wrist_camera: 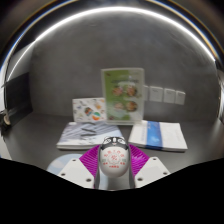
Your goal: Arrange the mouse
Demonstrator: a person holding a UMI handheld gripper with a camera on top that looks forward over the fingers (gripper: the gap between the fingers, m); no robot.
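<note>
A white mouse (112, 158) with a red pattern on its back and a dark scroll wheel sits between my gripper's two fingers. The gripper (112, 160) is shut on the mouse, with the purple pads (91, 157) pressing on both its sides. The mouse is held above a grey desk (40, 140), in front of the papers lying there. The mouse's underside is hidden.
A booklet (82, 134) lies just beyond the fingers to the left and a blue-edged one (160, 135) to the right. A green-and-white leaflet (122, 87) and a smaller card (88, 109) stand against the back wall. Wall sockets (167, 95) sit to the right.
</note>
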